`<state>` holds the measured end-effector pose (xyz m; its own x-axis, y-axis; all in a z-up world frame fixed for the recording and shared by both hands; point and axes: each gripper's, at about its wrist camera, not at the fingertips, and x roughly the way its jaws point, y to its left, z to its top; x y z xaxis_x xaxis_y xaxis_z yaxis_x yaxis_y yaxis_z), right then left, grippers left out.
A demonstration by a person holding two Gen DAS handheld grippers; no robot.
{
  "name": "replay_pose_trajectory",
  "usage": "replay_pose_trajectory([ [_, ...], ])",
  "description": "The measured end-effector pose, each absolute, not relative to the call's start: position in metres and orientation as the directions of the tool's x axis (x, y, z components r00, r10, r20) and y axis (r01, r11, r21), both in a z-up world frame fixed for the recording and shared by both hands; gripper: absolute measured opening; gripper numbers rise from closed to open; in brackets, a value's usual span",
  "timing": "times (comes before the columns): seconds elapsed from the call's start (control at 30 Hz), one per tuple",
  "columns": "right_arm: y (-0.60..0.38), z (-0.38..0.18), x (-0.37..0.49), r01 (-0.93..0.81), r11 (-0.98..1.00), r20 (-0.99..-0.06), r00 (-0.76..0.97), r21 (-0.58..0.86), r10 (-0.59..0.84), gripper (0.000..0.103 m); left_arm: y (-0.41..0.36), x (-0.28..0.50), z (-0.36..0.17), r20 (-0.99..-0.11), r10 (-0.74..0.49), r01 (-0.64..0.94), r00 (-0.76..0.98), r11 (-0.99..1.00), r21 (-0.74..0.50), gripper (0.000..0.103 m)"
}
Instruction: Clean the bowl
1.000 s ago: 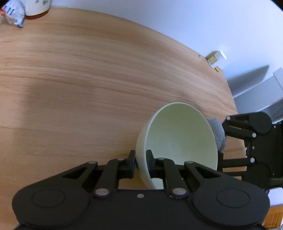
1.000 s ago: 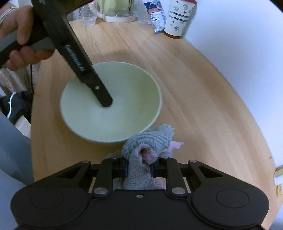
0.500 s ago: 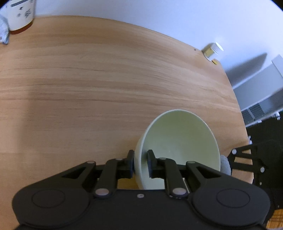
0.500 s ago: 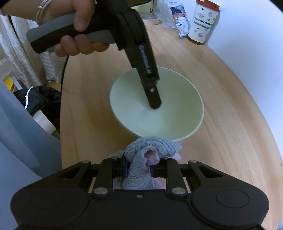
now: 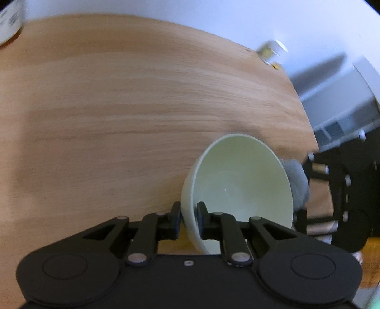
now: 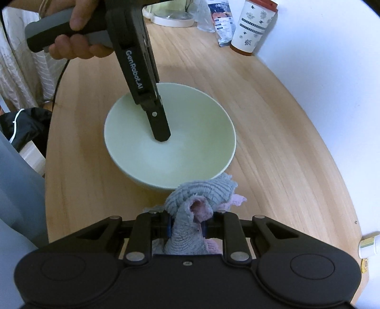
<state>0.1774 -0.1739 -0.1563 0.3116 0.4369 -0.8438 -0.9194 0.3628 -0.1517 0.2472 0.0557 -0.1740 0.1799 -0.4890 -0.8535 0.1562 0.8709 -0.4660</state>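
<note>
A pale green bowl (image 6: pixel 187 152) sits on the wooden table (image 6: pixel 273 142), its inside bare. My left gripper (image 5: pixel 188 215) is shut on the bowl (image 5: pixel 239 180) with its near rim between the fingers; one finger (image 6: pixel 159 126) reaches down inside the bowl in the right wrist view. My right gripper (image 6: pixel 187 222) is shut on a grey and pink cloth (image 6: pixel 201 195), bunched just outside the bowl's near rim. The cloth (image 5: pixel 298 180) and right gripper (image 5: pixel 342 197) show beyond the bowl's right side in the left wrist view.
A patterned paper cup (image 6: pixel 251 26), a snack packet (image 6: pixel 220 23) and a white dish (image 6: pixel 175 17) stand at the table's far end. A small white bottle (image 6: pixel 369 244) stands near the right edge. A dark bag (image 6: pixel 26 126) lies off the table's left side.
The left gripper has shifted with the bowl still in its grip. The right gripper with the cloth has come closer to the bowl's rim.
</note>
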Motion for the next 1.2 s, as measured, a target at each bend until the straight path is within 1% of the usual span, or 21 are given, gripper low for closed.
replay_pose_trajectory([
  [0.03,-0.174,-0.155,0.175,-0.92,0.364,-0.842,0.307,-0.143,0.443,0.024,0.057,0.248,-0.175,-0.851,-0.493,0.122,0.181,0.87,-0.478,0.037],
  [0.07,-0.174,-0.155,0.173,-0.92,0.367,-0.841,0.303,-0.136,0.448,0.024,0.059,0.246,-0.175,-0.846,-0.496,0.072,0.193,0.867,-0.492,0.038],
  [0.13,-0.175,-0.155,0.169,-0.918,0.377,-0.838,0.299,-0.123,0.456,0.024,0.062,0.235,-0.17,-0.828,-0.506,-0.016,0.241,0.851,-0.525,0.039],
  [0.2,-0.175,-0.154,0.168,-0.914,0.39,-0.836,0.299,-0.113,0.461,0.024,0.062,0.225,-0.166,-0.835,-0.476,-0.063,0.276,0.858,-0.51,0.042],
  [0.27,-0.177,-0.154,0.166,-0.909,0.408,-0.83,0.295,-0.09,0.473,0.024,0.061,0.21,-0.163,-0.848,-0.427,-0.15,0.314,0.86,-0.488,0.043],
  [0.3,-0.178,-0.153,0.166,-0.905,0.417,-0.828,0.293,-0.079,0.479,0.024,0.06,0.201,-0.161,-0.857,-0.39,-0.196,0.337,0.861,-0.469,0.045],
  [0.37,-0.18,-0.151,0.164,-0.902,0.427,-0.822,0.285,-0.056,0.493,0.024,0.059,0.187,-0.158,-0.862,-0.349,-0.278,0.367,0.844,-0.459,0.047],
  [0.47,-0.182,-0.15,0.162,-0.902,0.432,-0.815,0.269,-0.026,0.514,0.024,0.053,0.168,-0.159,-0.849,-0.346,-0.386,0.401,0.776,-0.499,0.048],
  [0.6,-0.179,-0.152,0.159,-0.909,0.416,-0.804,0.243,0.005,0.542,0.024,0.042,0.154,-0.165,-0.863,-0.286,-0.479,0.416,0.738,-0.475,0.047],
  [0.7,-0.181,-0.154,0.156,-0.917,0.4,-0.798,0.236,0.006,0.554,0.024,0.035,0.152,-0.176,-0.86,-0.282,-0.509,0.425,0.711,-0.485,0.043],
  [0.8,-0.185,-0.154,0.158,-0.916,0.401,-0.793,0.227,0.023,0.565,0.024,0.027,0.151,-0.177,-0.872,-0.204,-0.555,0.445,0.701,-0.447,0.039],
  [0.83,-0.187,-0.155,0.159,-0.911,0.411,-0.791,0.233,0.026,0.566,0.024,0.024,0.151,-0.179,-0.866,-0.204,-0.563,0.457,0.687,-0.459,0.039],
  [0.87,-0.19,-0.156,0.161,-0.906,0.422,-0.789,0.239,0.028,0.566,0.024,0.02,0.153,-0.182,-0.861,-0.213,-0.568,0.462,0.675,-0.472,0.036],
  [0.9,-0.192,-0.156,0.162,-0.901,0.432,-0.787,0.245,0.031,0.566,0.024,0.017,0.154,-0.183,-0.858,-0.214,-0.573,0.466,0.666,-0.478,0.031],
  [1.03,-0.2,-0.157,0.166,-0.88,0.472,-0.784,0.26,0.047,0.564,0.024,0.009,0.156,-0.189,-0.868,-0.182,-0.6,0.462,0.657,-0.457,0.023],
  [1.07,-0.202,-0.157,0.168,-0.872,0.486,-0.781,0.265,0.056,0.565,0.024,0.009,0.159,-0.19,-0.872,-0.181,-0.596,0.456,0.666,-0.449,0.018],
  [1.2,-0.203,-0.156,0.169,-0.869,0.493,-0.784,0.274,0.047,0.557,0.025,0.018,0.166,-0.185,-0.886,-0.17,-0.523,0.432,0.753,-0.399,0.015],
])
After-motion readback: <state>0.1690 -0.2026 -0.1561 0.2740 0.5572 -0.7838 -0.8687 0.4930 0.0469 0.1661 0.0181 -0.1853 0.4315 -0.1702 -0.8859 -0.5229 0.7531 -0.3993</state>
